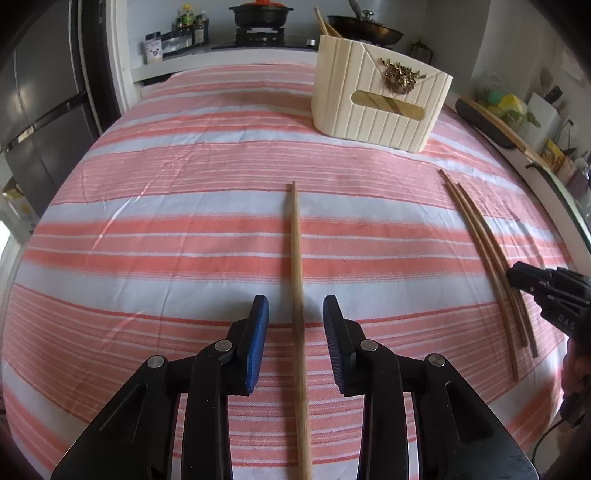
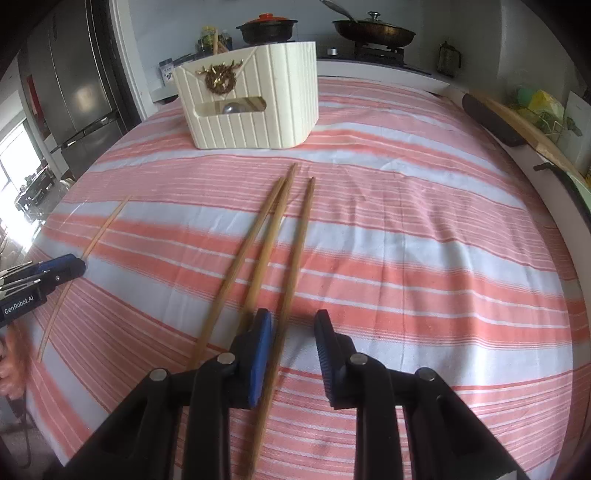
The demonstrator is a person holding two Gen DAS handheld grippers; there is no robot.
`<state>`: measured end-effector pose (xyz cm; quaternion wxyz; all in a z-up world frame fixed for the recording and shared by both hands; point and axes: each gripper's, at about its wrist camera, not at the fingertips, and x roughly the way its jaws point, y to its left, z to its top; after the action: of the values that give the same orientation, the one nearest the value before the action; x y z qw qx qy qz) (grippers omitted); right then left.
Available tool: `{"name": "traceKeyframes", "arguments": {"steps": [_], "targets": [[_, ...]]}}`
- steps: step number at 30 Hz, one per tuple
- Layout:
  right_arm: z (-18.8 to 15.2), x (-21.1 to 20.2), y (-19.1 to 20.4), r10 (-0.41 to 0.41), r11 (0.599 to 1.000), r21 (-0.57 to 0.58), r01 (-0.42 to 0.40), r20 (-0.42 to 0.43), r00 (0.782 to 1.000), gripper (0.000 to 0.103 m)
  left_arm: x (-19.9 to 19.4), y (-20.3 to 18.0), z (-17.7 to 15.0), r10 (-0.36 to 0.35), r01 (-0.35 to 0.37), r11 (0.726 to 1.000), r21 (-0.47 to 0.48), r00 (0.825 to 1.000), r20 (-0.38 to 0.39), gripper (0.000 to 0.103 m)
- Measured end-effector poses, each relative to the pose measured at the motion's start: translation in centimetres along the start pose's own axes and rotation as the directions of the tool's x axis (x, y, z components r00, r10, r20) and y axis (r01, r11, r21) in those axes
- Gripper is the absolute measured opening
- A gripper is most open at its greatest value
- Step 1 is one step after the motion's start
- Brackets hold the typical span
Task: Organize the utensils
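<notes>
- Chopsticks lie on the striped cloth: a single chopstick (image 1: 297, 280) between the left gripper (image 1: 295, 339) jaws, untouched, and three chopsticks (image 2: 266, 254) by the right gripper (image 2: 291, 347), one between its parted jaws, none held.
- Risk: closing off-centre could roll or skew a stick.
- Long axes point toward the cream holder (image 1: 380, 99).

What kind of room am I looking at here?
Most likely a home kitchen. Behind the striped tablecloth there is a stove with a black pot and a lidded frying pan, and a tall steel fridge stands at the left.
</notes>
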<state>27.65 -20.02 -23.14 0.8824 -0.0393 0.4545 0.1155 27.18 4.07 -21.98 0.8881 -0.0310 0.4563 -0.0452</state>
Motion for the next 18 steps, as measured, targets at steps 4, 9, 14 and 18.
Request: {"name": "traceKeyframes", "arguments": {"steps": [4,9,14,18], "targets": [[-0.2,-0.3,-0.4,-0.091,0.996,-0.010,0.091,-0.009,0.996,0.007,-0.4,0.2,-0.2,0.002,-0.002,1.000,0.008,1.000,0.000,0.037],[-1.2,-1.3,-2.1,-0.134,0.989,0.051,0.135,-0.026,0.991,0.007,-1.1,1.6,-0.1,-0.030,0.030,0.999,-0.010,1.000,-0.006,0.050],[-2.1,-2.2,-2.4,-0.109,0.993,0.040,0.110,-0.042,0.993,0.037,-1.4,3.0,0.8,-0.088,0.088,0.996,-0.010,0.996,-0.023,0.058],[-2.0,-1.9,-3.3,-0.064,0.996,0.055,0.068,-0.079,0.995,0.038,-0.9,3.1,1.8,-0.111,0.113,0.993,0.026,0.992,-0.066,0.058]]}}
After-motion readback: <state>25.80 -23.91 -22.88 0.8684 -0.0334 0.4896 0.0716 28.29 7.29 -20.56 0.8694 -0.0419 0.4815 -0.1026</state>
